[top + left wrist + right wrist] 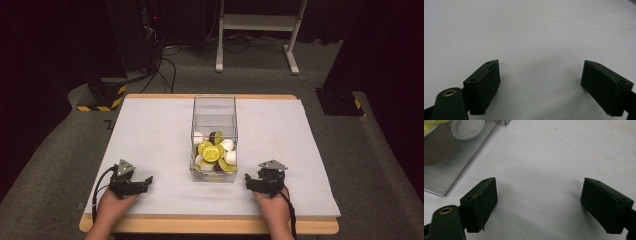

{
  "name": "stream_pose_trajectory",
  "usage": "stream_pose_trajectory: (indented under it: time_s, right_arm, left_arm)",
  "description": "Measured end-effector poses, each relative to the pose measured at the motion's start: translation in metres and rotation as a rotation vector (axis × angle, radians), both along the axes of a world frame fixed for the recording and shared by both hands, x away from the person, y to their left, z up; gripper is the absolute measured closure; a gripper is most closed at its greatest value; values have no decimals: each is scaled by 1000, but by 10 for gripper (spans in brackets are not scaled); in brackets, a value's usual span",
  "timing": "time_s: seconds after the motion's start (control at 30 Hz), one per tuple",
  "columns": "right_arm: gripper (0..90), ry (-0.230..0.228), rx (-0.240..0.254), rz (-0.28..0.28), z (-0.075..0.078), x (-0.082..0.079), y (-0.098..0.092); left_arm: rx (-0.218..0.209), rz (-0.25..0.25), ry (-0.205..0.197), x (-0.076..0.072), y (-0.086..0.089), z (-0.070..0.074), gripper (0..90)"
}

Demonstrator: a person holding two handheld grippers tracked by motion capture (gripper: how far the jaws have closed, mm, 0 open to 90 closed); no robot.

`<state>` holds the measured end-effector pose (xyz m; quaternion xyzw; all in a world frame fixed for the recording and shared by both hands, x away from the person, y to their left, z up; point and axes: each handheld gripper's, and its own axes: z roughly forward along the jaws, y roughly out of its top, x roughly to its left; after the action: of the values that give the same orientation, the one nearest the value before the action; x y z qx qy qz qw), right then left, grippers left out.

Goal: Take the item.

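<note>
A clear plastic box [214, 107] stands at the middle of the white table [150, 125], holding several yellow-green, white and brown capsules [214, 152]. My left gripper [145, 181] rests low on the table near the front left, open, with bare white surface between its jaws [540, 80]. My right gripper [248, 181] rests at the front right, just right of the box's near corner, open with nothing between its jaws [539, 200]. In the right gripper view the box wall [454, 167] shows at upper left with a white capsule [467, 128] and a brown one [436, 145] behind it.
The table's wooden front edge [210, 225] lies just behind both hands. Beyond the table are a white frame's legs [257, 22], cables [165, 65] on the grey floor, and black-and-yellow striped bases [102, 97] at the far left and far right.
</note>
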<state>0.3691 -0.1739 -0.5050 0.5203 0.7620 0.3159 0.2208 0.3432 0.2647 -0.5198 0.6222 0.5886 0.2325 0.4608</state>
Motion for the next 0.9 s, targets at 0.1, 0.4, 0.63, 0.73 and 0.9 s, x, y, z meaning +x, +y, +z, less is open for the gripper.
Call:
stream_pose_trajectory:
  time_s: [0.1,0.4,0.63,0.73,0.9]
  right_arm:
    - [145,-4,6,11,2,0,-2]
    - [165,-28,30,33,11,-4,-2]
    - [161,-49,24,56,17,-9,2]
    - [157,-63,12,62,17,-11,2]
    - [164,-51,13,60,20,-11,-1]
  left_arm:
    - [1,0,1,0,0,0,158]
    - [0,0,2,0,0,0,157]
    - [1,-1,1,0,0,0,157]
    - [1,0,2,0,0,0,157]
    - [8,-8,6,0,1,0,157]
